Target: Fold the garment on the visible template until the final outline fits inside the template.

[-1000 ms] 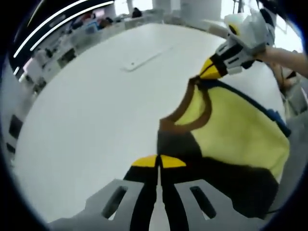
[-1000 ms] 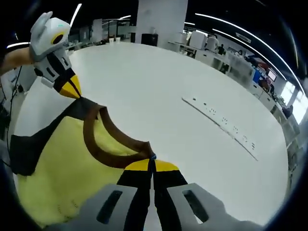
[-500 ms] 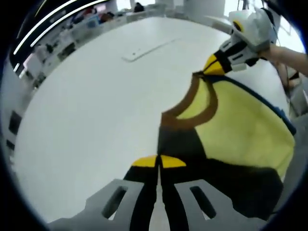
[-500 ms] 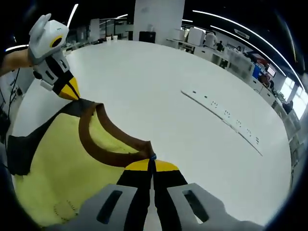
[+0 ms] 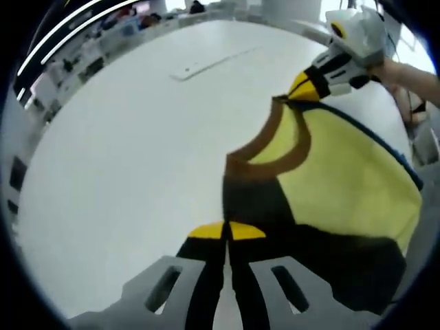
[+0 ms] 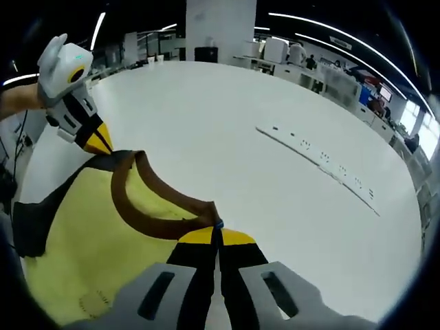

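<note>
A yellow garment (image 5: 344,172) with a brown collar (image 5: 271,148) and black shoulders hangs stretched between the two grippers above a large white table (image 5: 124,151). My left gripper (image 5: 227,232) is shut on the black shoulder by the collar. It comes into the right gripper view as the left gripper (image 6: 103,141) at upper left, held by a hand. My right gripper (image 6: 216,236) is shut on the other end of the collar (image 6: 148,206) of the garment (image 6: 89,261). It appears in the left gripper view as the right gripper (image 5: 302,86) at upper right.
A long white strip with dark marks (image 6: 320,168) lies on the table (image 6: 227,130), also seen as the strip (image 5: 213,62). Desks, monitors and a pillar (image 6: 220,27) stand beyond the table. A person's arm (image 5: 409,72) reaches in at the right.
Both grippers have kept their hold. The views shifted slightly, and the garment has been drawn a little tauter and lifted a little across the table.
</note>
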